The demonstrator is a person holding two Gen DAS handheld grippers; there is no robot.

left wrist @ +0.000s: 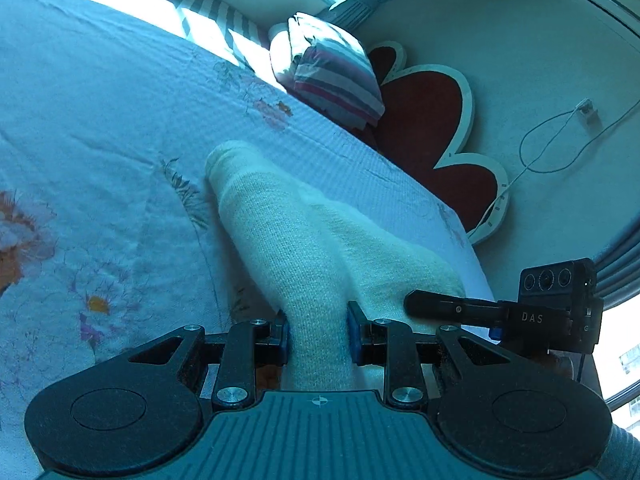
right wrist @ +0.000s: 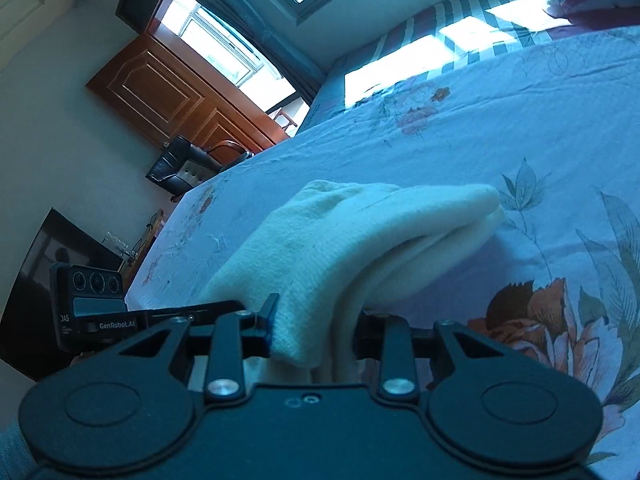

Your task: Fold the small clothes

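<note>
Your bed (left wrist: 100, 128) fills the left and middle of the left wrist frame, covered by a pale floral sheet (right wrist: 500, 128) that spreads across the right half of the right wrist frame. A red, white-edged headboard (left wrist: 424, 120) shaped like a flower sits right of centre in the left view, with a striped pillow (left wrist: 336, 76) leaning against it at upper centre. In the upper left of the right view you can see a brown wooden door (right wrist: 160, 92).

The cream knitted garment (left wrist: 288, 240) lies on the sheet in the middle of both frames, its far end resting on the bed and its near end lifted toward you.

Your left gripper (left wrist: 318, 338) has its blue-padded fingers (left wrist: 355, 336) closed most of the way, pinching a bunched strip of the garment at lower centre. Your right gripper (right wrist: 316, 332) also has its fingers clamped on a thick fold of the same garment; its tip shows at the lower right of the left view, beside the left gripper.
</note>
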